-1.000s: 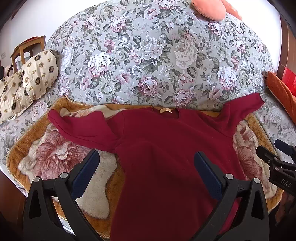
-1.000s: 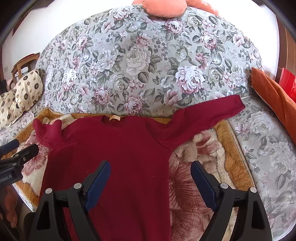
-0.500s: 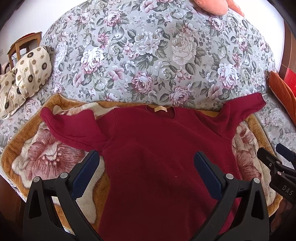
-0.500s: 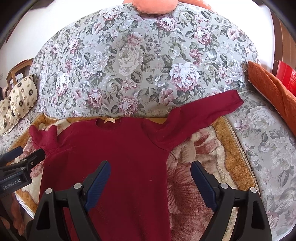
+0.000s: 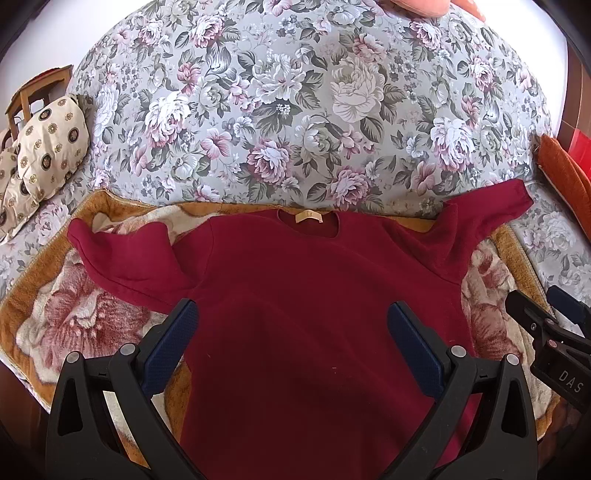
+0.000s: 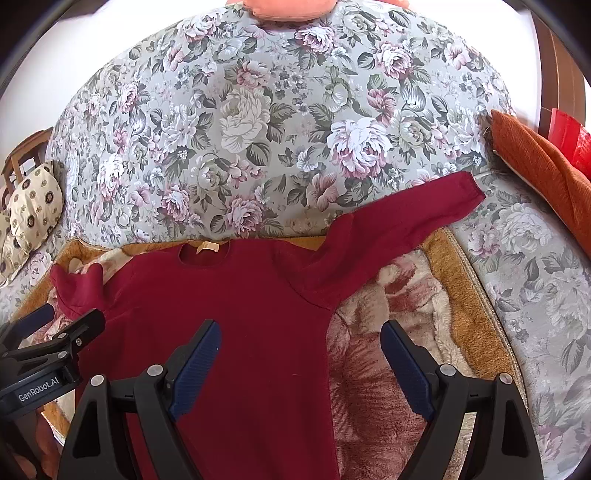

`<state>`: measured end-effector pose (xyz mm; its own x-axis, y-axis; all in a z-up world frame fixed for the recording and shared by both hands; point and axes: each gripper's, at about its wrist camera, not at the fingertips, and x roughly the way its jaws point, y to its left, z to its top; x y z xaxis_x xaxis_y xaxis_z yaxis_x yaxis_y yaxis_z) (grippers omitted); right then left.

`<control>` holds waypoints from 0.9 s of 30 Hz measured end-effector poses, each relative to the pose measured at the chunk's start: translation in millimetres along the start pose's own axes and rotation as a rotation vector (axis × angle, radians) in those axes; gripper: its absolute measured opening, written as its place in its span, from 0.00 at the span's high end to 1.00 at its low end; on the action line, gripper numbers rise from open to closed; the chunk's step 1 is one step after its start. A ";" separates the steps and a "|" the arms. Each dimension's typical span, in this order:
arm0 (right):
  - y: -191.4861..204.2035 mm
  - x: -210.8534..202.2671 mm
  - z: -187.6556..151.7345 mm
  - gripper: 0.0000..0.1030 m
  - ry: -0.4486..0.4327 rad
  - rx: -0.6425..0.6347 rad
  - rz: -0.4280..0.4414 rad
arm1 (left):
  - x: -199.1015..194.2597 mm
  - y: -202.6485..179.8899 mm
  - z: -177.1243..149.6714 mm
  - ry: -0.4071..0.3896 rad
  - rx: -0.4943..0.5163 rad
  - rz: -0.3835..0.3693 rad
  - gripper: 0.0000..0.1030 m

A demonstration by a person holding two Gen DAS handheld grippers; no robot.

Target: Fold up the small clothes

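Red shirt (image 5: 314, 314) is lying flat, face up, on the plush blanket (image 5: 74, 325) over the floral bed – nothing folded yet. Both grippers are hovering wide apart, empty: left gripper (image 5: 291, 339) over the torso, right gripper (image 6: 301, 354) straddling the shirt's side edge. Best bet – pinching a sleeve cuff, folding inward, keeping fabric smooth.

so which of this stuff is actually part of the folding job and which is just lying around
Part of the job:
- red top, spread flat, unfolded
- left gripper, open
- right gripper, open
- plush blanket under the top

Lying about:
- floral sofa
- gold-dotted cushion
- orange cushion
- peach cushion
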<state>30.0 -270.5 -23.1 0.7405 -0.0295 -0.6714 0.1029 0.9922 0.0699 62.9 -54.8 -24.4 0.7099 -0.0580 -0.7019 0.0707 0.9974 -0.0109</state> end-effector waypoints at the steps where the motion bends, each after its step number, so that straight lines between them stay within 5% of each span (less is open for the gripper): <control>1: 0.5 2.0 0.7 0.16 0.005 -0.001 0.000 | 1.3 0.2 0.2 0.002 -0.001 0.001 0.01; 27: 25.1 38.0 3.9 0.16 0.059 -0.038 0.017 | 32.6 24.5 8.8 0.047 -0.054 0.026 0.01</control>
<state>63.3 -247.1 -44.0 0.7016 -0.0068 -0.7126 0.0644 0.9965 0.0539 93.9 -32.6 -41.3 0.6772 -0.0316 -0.7351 0.0144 0.9995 -0.0297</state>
